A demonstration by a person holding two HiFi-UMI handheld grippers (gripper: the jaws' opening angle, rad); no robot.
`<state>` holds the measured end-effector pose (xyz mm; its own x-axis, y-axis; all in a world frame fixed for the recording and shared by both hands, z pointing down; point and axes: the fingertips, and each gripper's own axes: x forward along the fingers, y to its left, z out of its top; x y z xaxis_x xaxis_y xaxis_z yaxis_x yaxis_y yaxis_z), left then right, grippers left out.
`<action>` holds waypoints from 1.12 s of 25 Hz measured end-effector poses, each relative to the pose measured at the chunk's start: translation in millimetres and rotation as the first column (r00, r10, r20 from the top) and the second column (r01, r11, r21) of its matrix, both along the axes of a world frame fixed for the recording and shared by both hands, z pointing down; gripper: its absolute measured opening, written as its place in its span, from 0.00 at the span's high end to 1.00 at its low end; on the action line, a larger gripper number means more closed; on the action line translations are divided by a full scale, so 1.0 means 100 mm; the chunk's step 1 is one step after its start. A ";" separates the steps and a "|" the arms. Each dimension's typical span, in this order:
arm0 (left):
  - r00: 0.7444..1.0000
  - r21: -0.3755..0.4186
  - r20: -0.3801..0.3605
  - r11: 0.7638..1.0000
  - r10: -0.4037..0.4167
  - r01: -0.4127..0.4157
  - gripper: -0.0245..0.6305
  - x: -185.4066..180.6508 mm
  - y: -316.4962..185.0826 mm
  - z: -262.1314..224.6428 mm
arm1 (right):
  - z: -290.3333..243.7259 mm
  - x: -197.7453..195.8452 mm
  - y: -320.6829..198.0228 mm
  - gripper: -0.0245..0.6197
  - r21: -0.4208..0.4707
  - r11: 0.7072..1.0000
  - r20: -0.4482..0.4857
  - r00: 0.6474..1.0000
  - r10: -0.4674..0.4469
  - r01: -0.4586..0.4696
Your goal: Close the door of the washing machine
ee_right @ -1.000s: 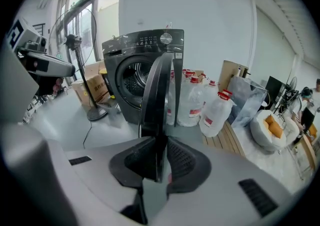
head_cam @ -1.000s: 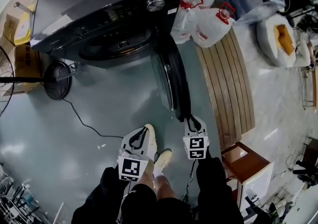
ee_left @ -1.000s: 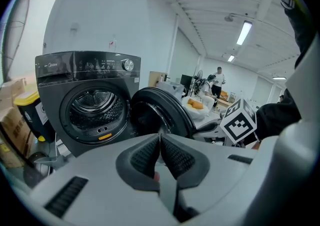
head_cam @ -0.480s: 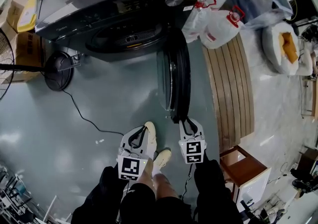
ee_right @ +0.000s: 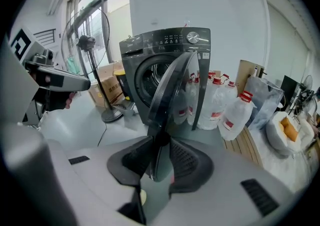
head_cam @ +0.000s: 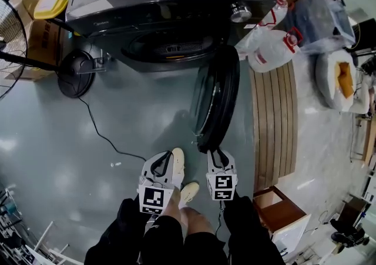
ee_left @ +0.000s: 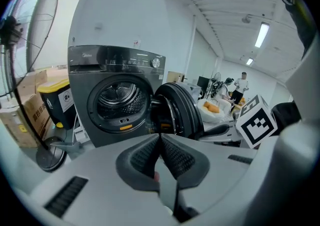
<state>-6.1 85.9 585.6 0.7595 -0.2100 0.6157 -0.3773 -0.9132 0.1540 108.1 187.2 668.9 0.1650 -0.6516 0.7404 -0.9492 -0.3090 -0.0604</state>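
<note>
The glossy grey floor [head_cam: 59, 158] carries the washer [head_cam: 170, 11] at the top of the frame. A fan base [head_cam: 76, 74] stands left of it, its cable [head_cam: 101, 137] trailing downward. Right of centre lies a slatted board [head_cam: 273, 128] (jugs [head_cam: 271, 53] crowd its upper end). Cartons [head_cam: 36, 52] sit upper left and a wooden box [head_cam: 282, 214] lower right.

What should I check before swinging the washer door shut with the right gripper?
1. Door closed: not ok, it stands wide open.
2. Door edge between the right gripper jaws: ok, though they are opening.
3. Left gripper clear of the door: ok, shut and empty.
4. Drum mouth free of laundry: ok.
5. Cable clear of the door's swing: ok, well apart from it.
</note>
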 end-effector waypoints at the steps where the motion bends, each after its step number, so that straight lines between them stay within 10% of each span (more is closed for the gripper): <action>1: 1.000 0.002 0.002 1.000 -0.012 0.012 0.92 -0.04 -0.05 0.02 | 0.00 -0.03 -0.04 0.78 0.001 1.000 0.003 1.000 -0.001 0.001; 28: 0.941 0.014 -0.024 0.941 -0.338 0.338 0.92 -1.36 -0.95 0.06 | 0.07 -0.92 -1.20 0.76 0.024 0.998 0.138 0.989 0.056 -0.060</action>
